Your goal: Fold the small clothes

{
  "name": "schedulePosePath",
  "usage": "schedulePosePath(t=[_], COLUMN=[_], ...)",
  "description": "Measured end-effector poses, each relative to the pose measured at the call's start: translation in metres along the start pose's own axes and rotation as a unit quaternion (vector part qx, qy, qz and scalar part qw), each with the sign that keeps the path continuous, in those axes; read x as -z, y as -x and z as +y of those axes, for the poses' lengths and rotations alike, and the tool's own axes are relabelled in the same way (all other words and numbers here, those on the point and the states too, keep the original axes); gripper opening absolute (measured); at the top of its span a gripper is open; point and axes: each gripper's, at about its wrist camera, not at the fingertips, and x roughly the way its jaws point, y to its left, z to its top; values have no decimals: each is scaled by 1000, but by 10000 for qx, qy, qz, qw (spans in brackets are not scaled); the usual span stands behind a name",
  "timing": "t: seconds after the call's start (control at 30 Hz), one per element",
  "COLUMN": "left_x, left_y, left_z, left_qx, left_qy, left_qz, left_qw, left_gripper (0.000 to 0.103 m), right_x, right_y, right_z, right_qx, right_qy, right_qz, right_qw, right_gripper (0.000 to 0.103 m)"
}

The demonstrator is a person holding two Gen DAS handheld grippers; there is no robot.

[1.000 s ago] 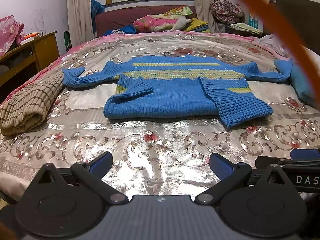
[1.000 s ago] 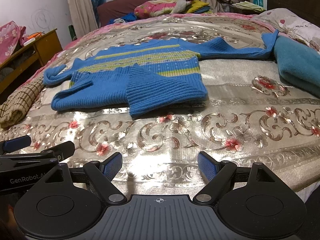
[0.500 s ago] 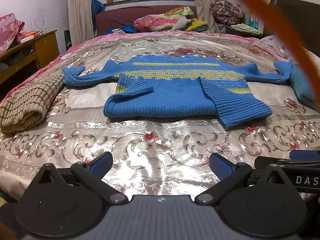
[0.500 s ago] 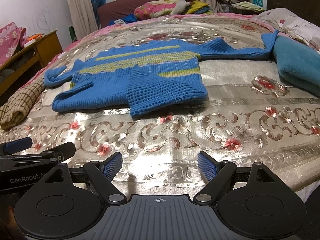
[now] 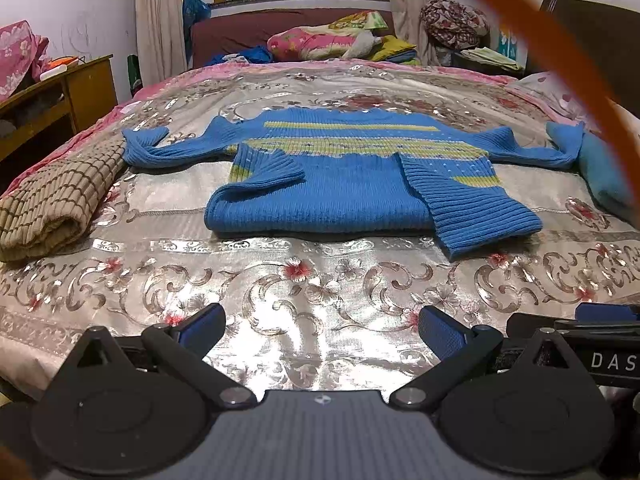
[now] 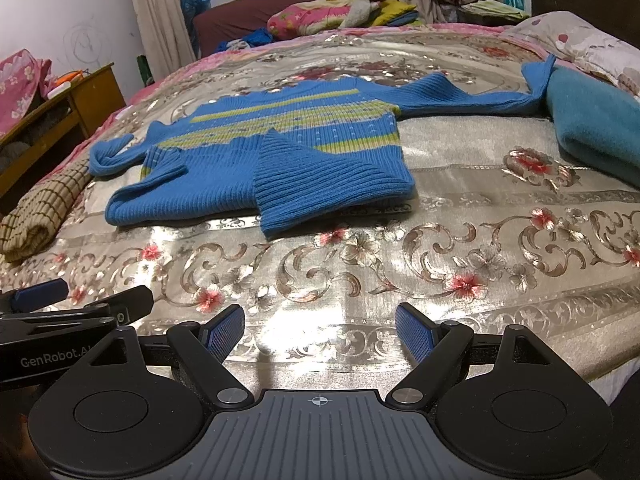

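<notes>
The left gripper (image 5: 320,326) has its blue-padded fingers (image 5: 202,326) spread wide with nothing between them, hovering low over the near edge of the bedspread (image 5: 320,280); the right gripper (image 6: 320,332) is the same, wide open and empty, just beside the left one and likewise short of the garment. Further up the bed, well apart from both, lies the blue sweater (image 5: 332,196) with yellow-green stripes, its bottom part doubled up over the chest so the ribbed hem (image 5: 472,204) lies on top toward the right, while both sleeves stretch out flat to the sides: the left sleeve (image 5: 160,150) ends near a folded checked cloth (image 5: 52,200), and the right sleeve (image 5: 532,150) reaches up against a teal cloth (image 6: 592,128). The knit looks thick, soft and limp, light enough to lift with a pinch but likely to sag and stretch, and the shiny bedspread may let it slide when pulled. A sensible hold, as I judge it, is each sleeve at its cuff, pinching through the full ribbed thickness, then carrying it inward across the body.
</notes>
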Motion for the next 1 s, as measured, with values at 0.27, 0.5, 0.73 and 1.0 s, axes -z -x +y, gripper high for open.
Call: schedulePosePath(t=[0.27, 0.5, 0.73, 1.0], left_x=[0, 0, -6, -22], left_y=[0, 0, -3, -13], left_z=[0, 1, 3, 12], left_qx=[24, 56, 78, 55], left_qy=[27, 66, -1, -52], left_qz=[12, 6, -60, -202], left_qw=[10000, 10000, 10000, 9998], left_gripper=[103, 103, 103, 103], right_x=[0, 0, -6, -26], right_y=[1, 2, 0, -13], right_z=[0, 1, 4, 12], right_qx=[11, 11, -15, -88], right_qy=[3, 24, 124, 267], right_qz=[-10, -48, -145, -225], right_qw=[10000, 10000, 9998, 9994], right_gripper=[84, 84, 84, 84])
